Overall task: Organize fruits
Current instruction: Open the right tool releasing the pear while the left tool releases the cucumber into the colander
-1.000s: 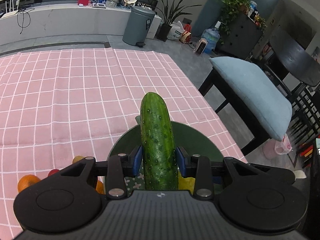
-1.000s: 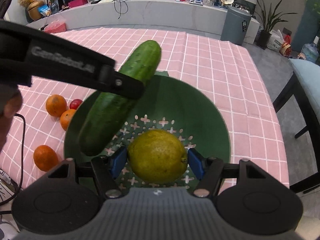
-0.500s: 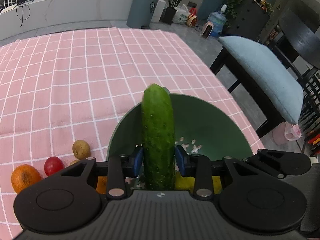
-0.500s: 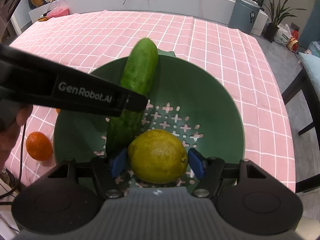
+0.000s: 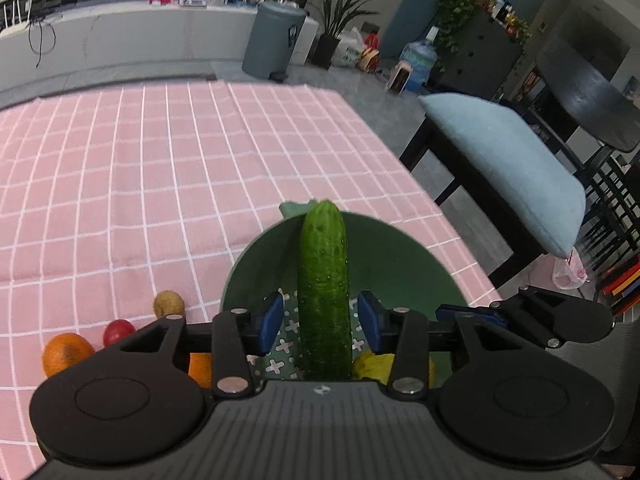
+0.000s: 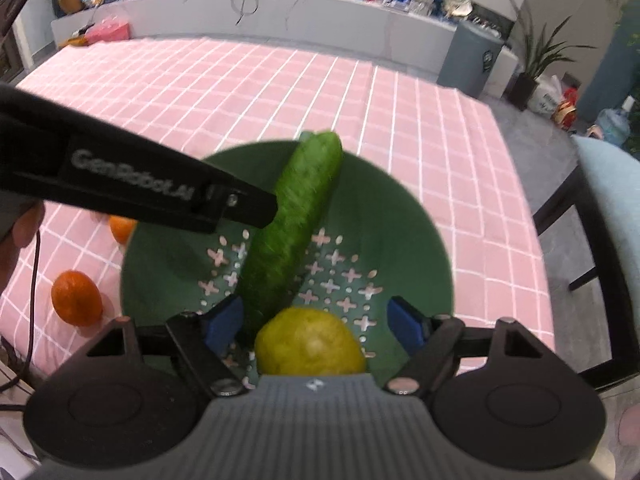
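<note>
A green colander point(image 5: 400, 256) stands on the pink checked tablecloth point(image 5: 160, 184). A long cucumber point(image 5: 324, 280) lies in it, its far end leaning on the far rim. My left gripper point(image 5: 320, 322) is opening; the cucumber is between its blue pads point(image 5: 272, 322) with a gap on each side. In the right wrist view, a yellow lemon-like fruit point(image 6: 310, 342) rests on the colander point(image 6: 400, 220) floor beside the cucumber point(image 6: 292, 232). My right gripper point(image 6: 315, 320) is opening too, its pads point(image 6: 408, 322) clear of the fruit.
Loose on the cloth left of the colander are oranges point(image 5: 68, 352) point(image 6: 76, 298), a small red fruit point(image 5: 118, 330) and a small tan one point(image 5: 169, 303). A chair with a blue cushion point(image 5: 504, 160) stands past the table's right edge.
Both grippers' jaws have spread off their loads. The cucumber has sunk into the colander and leans on its rim; the yellow fruit sits on the colander floor.
</note>
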`<state>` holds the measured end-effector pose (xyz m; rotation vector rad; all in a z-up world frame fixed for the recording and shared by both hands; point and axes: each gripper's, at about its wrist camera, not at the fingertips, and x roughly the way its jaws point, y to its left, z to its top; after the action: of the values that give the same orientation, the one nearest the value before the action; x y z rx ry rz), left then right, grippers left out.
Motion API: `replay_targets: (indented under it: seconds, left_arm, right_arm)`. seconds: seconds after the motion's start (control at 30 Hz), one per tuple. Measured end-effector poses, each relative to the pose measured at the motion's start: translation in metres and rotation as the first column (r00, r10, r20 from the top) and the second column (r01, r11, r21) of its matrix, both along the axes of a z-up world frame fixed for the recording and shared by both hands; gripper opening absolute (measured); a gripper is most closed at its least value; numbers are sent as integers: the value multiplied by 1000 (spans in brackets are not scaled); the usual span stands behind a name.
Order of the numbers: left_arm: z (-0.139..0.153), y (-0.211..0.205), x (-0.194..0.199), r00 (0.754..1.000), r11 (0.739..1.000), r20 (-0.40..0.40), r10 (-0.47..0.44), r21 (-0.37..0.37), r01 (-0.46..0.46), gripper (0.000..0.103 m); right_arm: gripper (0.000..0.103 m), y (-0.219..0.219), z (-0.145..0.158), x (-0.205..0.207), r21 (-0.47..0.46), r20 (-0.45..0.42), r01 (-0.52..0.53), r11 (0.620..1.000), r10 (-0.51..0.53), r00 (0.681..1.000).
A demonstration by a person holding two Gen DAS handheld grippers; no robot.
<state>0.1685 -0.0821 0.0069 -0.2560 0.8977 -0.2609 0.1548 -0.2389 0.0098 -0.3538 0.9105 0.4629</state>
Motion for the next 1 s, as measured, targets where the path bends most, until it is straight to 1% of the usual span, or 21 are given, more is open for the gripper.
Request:
replay_targets:
  seconds: [0.17,0.3,0.43,0.53,0.7,0.87,0.93,1.0]
  left_arm:
    - [17,8,-20,999,1000,30,-15,25,14,49]
    - [26,18,-37,999,999,44,-27,48,24,49]
    - [31,28,-53,998,998,50,-29,60,26,49]
    - [34,38,-64,999,997,45,-30,73,27,49]
    - [29,59,-78,999,996,32,-18,89,15,49]
    - [17,79,-90,1000,996,0,25,88,-25,49]
    - [11,87,-95,999,995,-15,47,86,-45,49]
    - [5,93,-98,998,995,-28,65,81,-62,49]
  right_arm:
    - [76,-2,14,-19,66,38,58,996,-60,997]
    - [76,0,24,-35,128,57,117,985,-125,990]
    - [76,4,30,-50,191,56,158,969,-171,984]
    - [76,11,32,-61,224,45,168,960,-183,982]
    - [76,25,27,-75,256,29,164,953,-177,984]
    - [76,38,15,-81,297,-35,175,939,-172,984]
    - [76,44,9,-82,300,-47,177,937,-171,984]
    - [74,52,6,-86,278,-12,162,947,-166,986]
